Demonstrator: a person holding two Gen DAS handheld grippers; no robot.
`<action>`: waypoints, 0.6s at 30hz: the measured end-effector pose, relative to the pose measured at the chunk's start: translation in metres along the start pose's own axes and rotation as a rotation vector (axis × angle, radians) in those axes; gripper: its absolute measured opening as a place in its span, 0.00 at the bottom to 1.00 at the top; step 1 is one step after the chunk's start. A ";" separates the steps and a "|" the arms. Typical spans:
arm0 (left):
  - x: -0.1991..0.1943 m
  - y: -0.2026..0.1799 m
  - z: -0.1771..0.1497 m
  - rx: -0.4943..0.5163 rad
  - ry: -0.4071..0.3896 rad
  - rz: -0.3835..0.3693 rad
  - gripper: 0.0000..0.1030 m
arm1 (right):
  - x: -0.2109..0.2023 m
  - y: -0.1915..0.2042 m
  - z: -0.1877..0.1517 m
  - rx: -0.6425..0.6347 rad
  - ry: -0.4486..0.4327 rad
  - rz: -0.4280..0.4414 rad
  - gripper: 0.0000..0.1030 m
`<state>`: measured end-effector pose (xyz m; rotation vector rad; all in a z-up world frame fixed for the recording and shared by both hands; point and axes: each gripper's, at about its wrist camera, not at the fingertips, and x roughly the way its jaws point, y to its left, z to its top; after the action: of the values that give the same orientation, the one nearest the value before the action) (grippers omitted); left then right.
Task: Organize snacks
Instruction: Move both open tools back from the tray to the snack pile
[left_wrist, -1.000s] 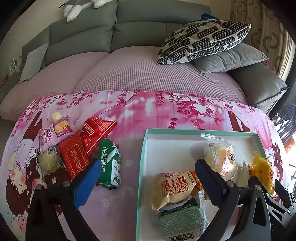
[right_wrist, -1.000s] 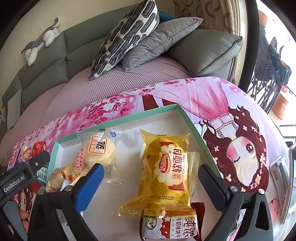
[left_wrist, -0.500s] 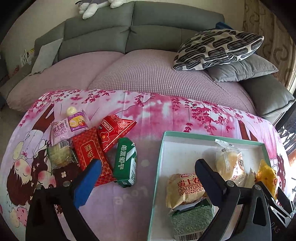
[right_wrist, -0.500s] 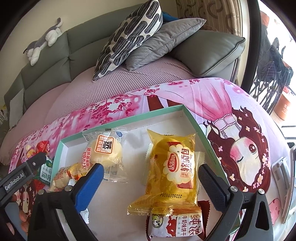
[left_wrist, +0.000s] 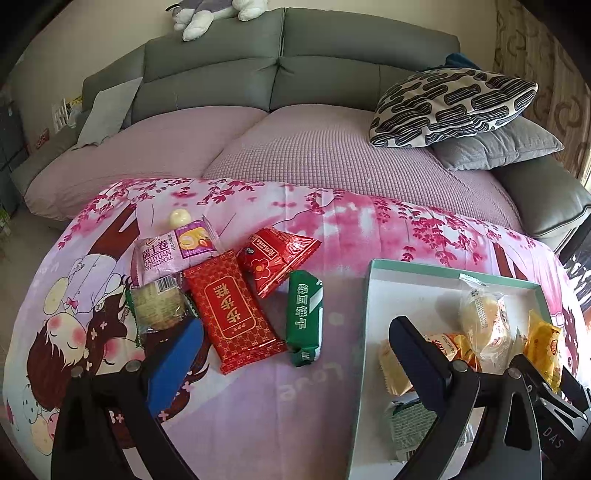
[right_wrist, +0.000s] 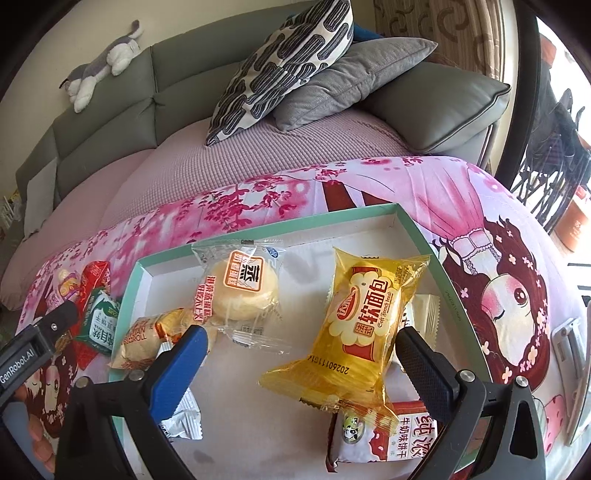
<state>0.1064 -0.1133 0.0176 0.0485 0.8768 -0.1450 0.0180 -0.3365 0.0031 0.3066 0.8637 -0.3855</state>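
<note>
A teal-rimmed white box (left_wrist: 373, 325) (right_wrist: 402, 216) lies on the pink cloth. It holds a yellow soft-bread pack (right_wrist: 354, 325), a clear-wrapped steamed cake (right_wrist: 242, 291), a Swiss roll (right_wrist: 147, 336) and a milk biscuit pack (right_wrist: 391, 435). Left of the box lie a green pack (left_wrist: 304, 314), a red pack (left_wrist: 231, 310), a red triangular pack (left_wrist: 277, 258), a purple Swiss roll (left_wrist: 166, 251) and a green cake (left_wrist: 159, 306). My left gripper (left_wrist: 291, 354) is open and empty, above the cloth between the loose snacks and the box. My right gripper (right_wrist: 299, 350) is open and empty over the box.
A grey sofa with a mauve cover (left_wrist: 314, 147) stands behind the table. A patterned cushion (left_wrist: 450, 107) and a grey cushion (left_wrist: 498, 147) lie at its right end. A plush toy (left_wrist: 210, 11) sits on the backrest. The left gripper's body (right_wrist: 37, 339) shows in the right wrist view.
My left gripper has moved left, away from the box toward the loose snacks. My right gripper has drawn back slightly over the box. Both stay open.
</note>
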 end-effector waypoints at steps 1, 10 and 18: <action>0.000 0.004 0.000 -0.005 -0.002 -0.001 0.98 | 0.001 0.002 0.000 -0.003 0.006 -0.007 1.00; -0.002 0.049 0.002 -0.073 -0.024 -0.016 0.98 | -0.012 0.009 0.003 0.029 -0.058 -0.004 1.00; -0.009 0.102 0.005 -0.167 -0.098 0.006 0.98 | -0.018 0.030 0.004 0.004 -0.086 0.022 1.00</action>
<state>0.1195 -0.0123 0.0255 -0.1115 0.7886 -0.0676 0.0232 -0.3083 0.0233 0.3011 0.7746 -0.3778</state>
